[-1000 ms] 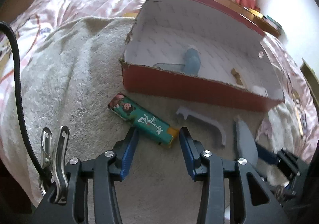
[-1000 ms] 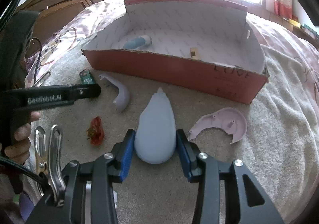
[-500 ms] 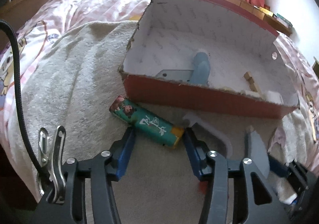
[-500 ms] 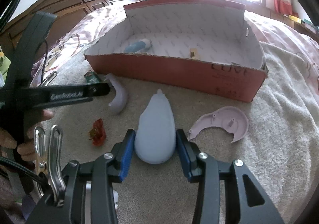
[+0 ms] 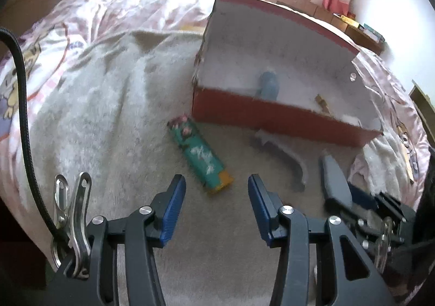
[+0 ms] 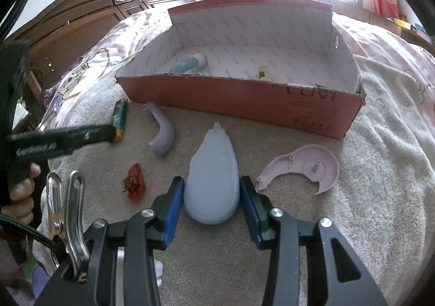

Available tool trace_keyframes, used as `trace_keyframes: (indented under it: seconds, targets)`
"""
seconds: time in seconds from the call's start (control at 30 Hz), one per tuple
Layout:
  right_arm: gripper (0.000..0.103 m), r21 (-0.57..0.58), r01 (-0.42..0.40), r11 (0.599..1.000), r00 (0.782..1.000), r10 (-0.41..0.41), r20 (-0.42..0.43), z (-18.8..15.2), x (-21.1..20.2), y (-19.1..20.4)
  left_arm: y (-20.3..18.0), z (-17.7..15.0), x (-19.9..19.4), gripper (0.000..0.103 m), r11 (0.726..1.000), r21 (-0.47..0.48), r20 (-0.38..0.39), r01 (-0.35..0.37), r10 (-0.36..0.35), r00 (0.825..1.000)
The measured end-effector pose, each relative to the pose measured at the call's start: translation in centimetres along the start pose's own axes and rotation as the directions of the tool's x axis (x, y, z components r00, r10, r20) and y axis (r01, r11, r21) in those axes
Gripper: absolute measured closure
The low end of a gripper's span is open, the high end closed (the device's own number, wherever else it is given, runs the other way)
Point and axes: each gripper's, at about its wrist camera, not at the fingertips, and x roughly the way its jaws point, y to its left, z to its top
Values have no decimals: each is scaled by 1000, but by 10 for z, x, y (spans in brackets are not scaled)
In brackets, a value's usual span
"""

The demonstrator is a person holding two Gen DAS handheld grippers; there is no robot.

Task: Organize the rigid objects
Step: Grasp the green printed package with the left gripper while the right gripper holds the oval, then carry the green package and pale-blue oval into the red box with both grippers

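A green lighter [image 5: 199, 155] with an orange end lies on the beige towel, just ahead of my left gripper [image 5: 216, 183]. That gripper is open, and its pads touch nothing. My right gripper [image 6: 212, 191] is shut on a pale blue teardrop shell [image 6: 214, 170], both pads against its wide end. The shell rests on the towel. Beyond it stands the open red box [image 6: 244, 99], holding a blue tube [image 6: 187, 62] and a small yellow piece [image 6: 262, 72]. The shell [image 5: 333, 178] and the box [image 5: 272, 115] also show in the left wrist view.
A lilac curved piece [image 6: 163, 132] lies between the lighter [image 6: 119, 115] and the shell. A pink round cover [image 6: 307, 164] lies at right, and a small red item [image 6: 134, 178] at left. A hand [image 6: 21, 197] holds the left gripper's body. Pink bedding surrounds the towel.
The left jaws have widened and that gripper has drawn back from the lighter, whose orange end is no longer between the pads. The right gripper and the shell have stayed still.
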Motion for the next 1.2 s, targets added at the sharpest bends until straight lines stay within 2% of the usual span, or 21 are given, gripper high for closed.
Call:
trace_keyframes:
  seconds: [0.1, 0.17, 0.23, 0.33, 0.47, 0.57, 0.6, 0.63, 0.73, 0.83, 1.0, 1.2]
  targets:
    - [59, -2, 5, 1000, 1000, -5, 4, 0, 0, 1, -4, 11, 16, 54, 998, -12, -4, -61, 61, 998]
    - [59, -4, 10, 1000, 1000, -9, 8, -2, -1, 2, -1, 13, 30, 54, 995, -49, -33, -92, 90, 995]
    - [59, -9, 14, 1000, 1000, -14, 15, -3, -1, 3, 0, 12, 30, 54, 993, -57, -2, -101, 101, 995]
    - [53, -21, 16, 1000, 1000, -16, 23, -4, 0, 6, -3, 9, 31, 54, 993, -22, 3, -113, 113, 994]
    - [50, -55, 67, 996, 997, -65, 32, -5, 2, 17, -2, 8, 31, 54, 994, -27, 3, -109, 109, 994]
    - [51, -61, 80, 995, 996, -78, 35, -4, 3, 18, -2, 8, 30, 70, 992, -2, 10, -125, 125, 992]
    - [53, -52, 79, 995, 996, -77, 37, -4, 2, 17, -1, 7, 29, 72, 992, 1, 13, -126, 126, 992]
    - [60, -41, 88, 995, 995, -86, 40, -4, 2, 15, 0, 4, 27, 74, 993, 1, 14, -118, 118, 993]
    - [60, -17, 78, 997, 996, -78, 40, -3, 1, 12, 1, -4, 20, 79, 994, 18, 26, -104, 103, 994]
    - [60, -11, 75, 997, 997, -75, 38, -3, -1, 13, 3, -11, 14, 79, 997, 26, 32, -77, 76, 997]
    - [60, 30, 3, 1000, 999, -4, 37, -5, -9, 9, 3, -21, -4, 79, 998, 45, 64, -40, 38, 997]
    - [60, 22, -35, 999, 998, 33, 55, -5, -20, 15, 2, -22, -20, 79, 999, 49, 96, -6, 2, 995]
